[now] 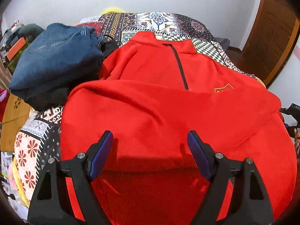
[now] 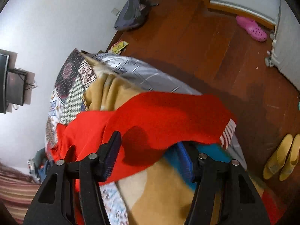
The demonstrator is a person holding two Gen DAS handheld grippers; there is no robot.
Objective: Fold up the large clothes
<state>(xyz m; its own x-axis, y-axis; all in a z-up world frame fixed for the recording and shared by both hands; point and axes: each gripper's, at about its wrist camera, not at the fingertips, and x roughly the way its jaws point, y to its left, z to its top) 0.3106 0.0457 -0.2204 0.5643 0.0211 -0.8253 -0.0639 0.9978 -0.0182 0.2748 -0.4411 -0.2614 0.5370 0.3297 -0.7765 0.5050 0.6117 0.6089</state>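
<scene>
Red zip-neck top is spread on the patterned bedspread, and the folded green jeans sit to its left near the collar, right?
Not quite: the folded jeans are blue denim, not green. The left wrist view shows them left of the red zip-neck top, near its collar, on the patterned bedspread.

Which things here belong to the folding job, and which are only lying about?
Belong to the job:
- red zip-neck top, spread on the bed
- left claw, open above it
- right claw, red cloth between its fingers

Only lying about:
- folded blue jeans
- patterned bedspread
- pink clog
- yellow shoes
- grey bag
</scene>
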